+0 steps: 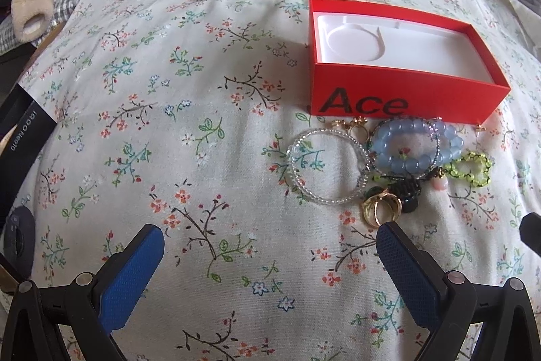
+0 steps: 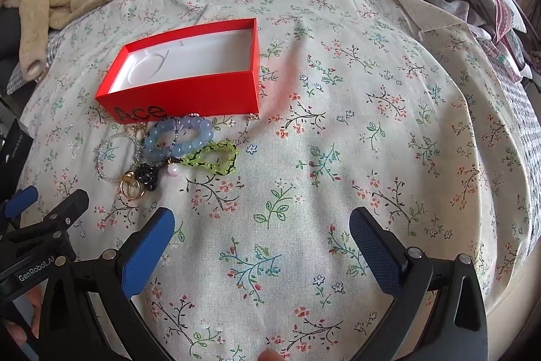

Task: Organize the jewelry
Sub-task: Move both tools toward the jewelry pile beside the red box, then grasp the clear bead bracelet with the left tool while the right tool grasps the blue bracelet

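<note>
Lying in a tangled heap on the bed (image 1: 209, 97), the jewelry sits against the near wall of the red box (image 1: 389, 90), whose white tray holds nothing yet. Judged from both views, none of it has been sorted so far.

The left hand-held gripper (image 1: 270, 246) hangs wide open with nothing between its blue pads (image 1: 132, 279), and the heap lies ahead of it and off to the right. Its right finger tip is just beside the gold rings (image 1: 382, 208), the nearest piece. Beyond them are the clear bead bracelet (image 1: 328, 166), the blue bead bracelet (image 1: 405, 148) and, furthest right, the green beaded loop (image 1: 471, 170).

The right hand-held gripper (image 2: 262, 234) is equally wide open and empty, over bare floral sheet; from it the heap lies ahead and well to the left, the green beaded loop being its closest piece.

The left one looks the nearer of the two, so the first pick probably falls to it: a short shift right and forward would centre the rings between the fingers. The heap's long axis runs left to right along the box front, so pieces could be taken one after another, though overlapping strands may drag neighbours along
</note>
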